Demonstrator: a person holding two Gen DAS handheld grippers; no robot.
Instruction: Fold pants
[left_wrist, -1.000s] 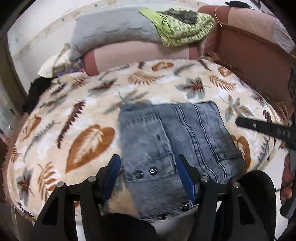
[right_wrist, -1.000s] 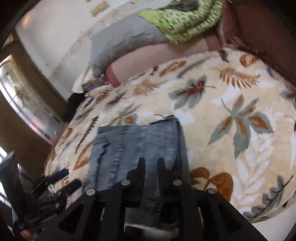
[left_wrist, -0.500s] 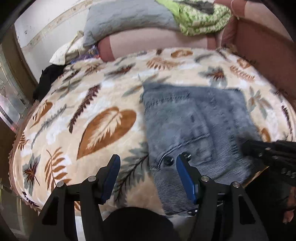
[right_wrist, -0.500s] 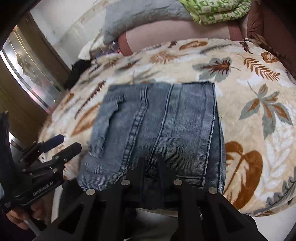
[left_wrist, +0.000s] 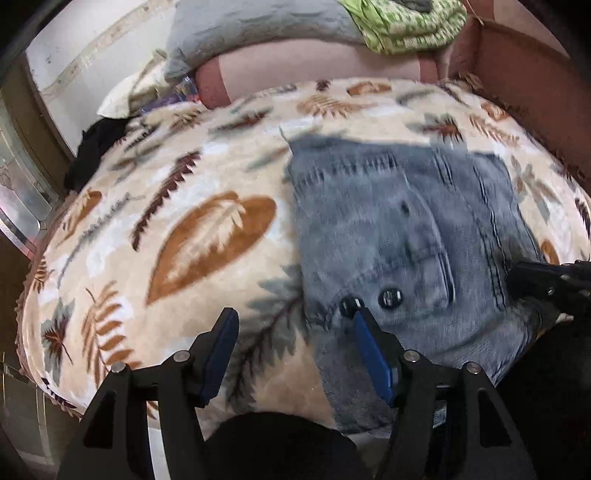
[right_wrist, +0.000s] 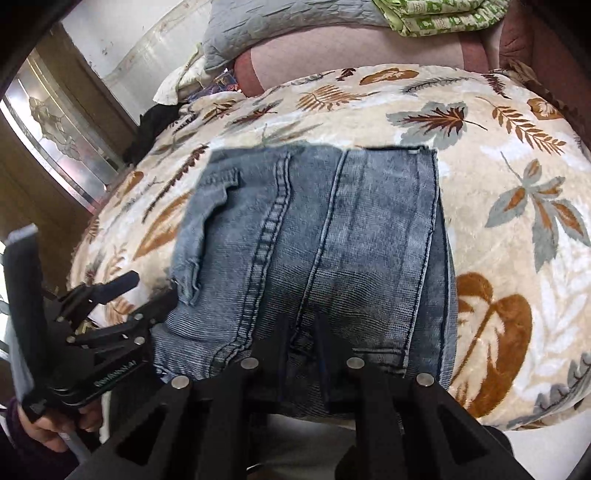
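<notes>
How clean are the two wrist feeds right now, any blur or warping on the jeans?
Left wrist: jeans and leaf blanket smeared with motion blur, buttons soft. Right wrist: sharper, denim seams crisp, slight softness at the far hem. Both: strong fisheye bulge, dark corners, even daylight without glare.

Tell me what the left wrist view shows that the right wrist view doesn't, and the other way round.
Left wrist only: the left gripper seen from behind, blue-padded jaws open over the jeans' left edge, and two dark buttons.
Right wrist only: the right gripper with its jaws pinching the jeans' near edge, and a hand on the other gripper's handle.
Both: folded jeans on the leaf-print blanket, grey pillow, green bedding.
</notes>
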